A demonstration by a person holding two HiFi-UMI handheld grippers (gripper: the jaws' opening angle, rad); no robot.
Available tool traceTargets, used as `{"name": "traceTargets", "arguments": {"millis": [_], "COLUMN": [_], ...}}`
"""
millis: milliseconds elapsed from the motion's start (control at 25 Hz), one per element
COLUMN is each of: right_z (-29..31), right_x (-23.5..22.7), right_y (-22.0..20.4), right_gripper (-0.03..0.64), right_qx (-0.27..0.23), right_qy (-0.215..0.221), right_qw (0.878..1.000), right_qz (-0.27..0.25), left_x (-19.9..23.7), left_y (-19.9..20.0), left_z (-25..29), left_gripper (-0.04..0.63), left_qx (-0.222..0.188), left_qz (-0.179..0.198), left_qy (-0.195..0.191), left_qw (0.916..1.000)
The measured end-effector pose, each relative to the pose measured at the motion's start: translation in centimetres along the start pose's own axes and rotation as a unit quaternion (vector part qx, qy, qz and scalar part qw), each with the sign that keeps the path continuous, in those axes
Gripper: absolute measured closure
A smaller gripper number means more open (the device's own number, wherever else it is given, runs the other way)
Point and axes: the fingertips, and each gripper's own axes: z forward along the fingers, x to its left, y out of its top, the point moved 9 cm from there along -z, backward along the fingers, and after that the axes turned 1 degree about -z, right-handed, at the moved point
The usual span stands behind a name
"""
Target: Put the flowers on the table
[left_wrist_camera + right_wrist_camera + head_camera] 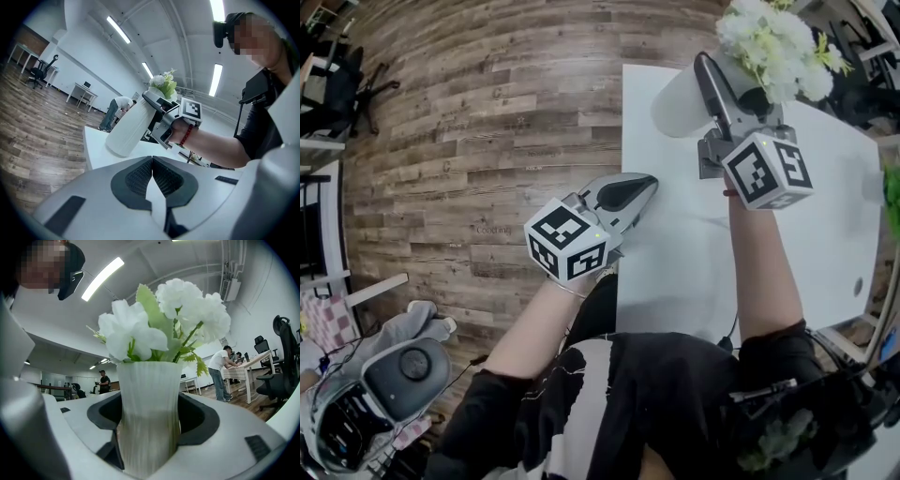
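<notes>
The main risk is a tip-over. The white ribbed vase [680,103] is carried at a slant over the white counter [675,253], its base towards the counter's far left corner and the white flowers [773,42] leaning out the other way. If it is let go before it is brought upright, it would probably land on the rim of its base and roll or topple, and the flower heads put weight up top. The base also hangs close to the counter's edge, so a sideways wobble there could send the vase off onto the wooden floor [487,112]. A slip inside the grip is possible too, since the vase looks smooth and is gripped around its body only. From the left gripper view the base seems to hang just above the surface, though I cannot say for sure that it is not touching. The right hand-held gripper [717,89] has its jaws spread wide, with the dark pads pressed against both sides of the vase. The left hand-held gripper [623,197] sits near the counter's left edge, jaws pressed together with nothing between them.
</notes>
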Motion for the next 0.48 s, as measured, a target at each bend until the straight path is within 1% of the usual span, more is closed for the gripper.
{"name": "traceTargets", "arguments": {"millis": [200, 480], "right_z": [-0.3, -0.1], "right_x": [0.1, 0.9], "right_y": [0.3, 0.4], "right_gripper": [0.279, 0.278], "right_qx": [-0.002, 0.002], "right_qy": [-0.001, 0.003], "right_qw": [1.0, 1.0], "right_qz": [-0.001, -0.02], "left_x": [-0.5, -0.6], "left_y": [-0.2, -0.3], "left_z": [-0.3, -0.7], "left_gripper": [0.58, 0.58], "left_qx": [-0.002, -0.002], "left_qz": [-0.003, -0.014], "left_qy": [-0.001, -0.001], "left_qw": [1.0, 0.9999]}}
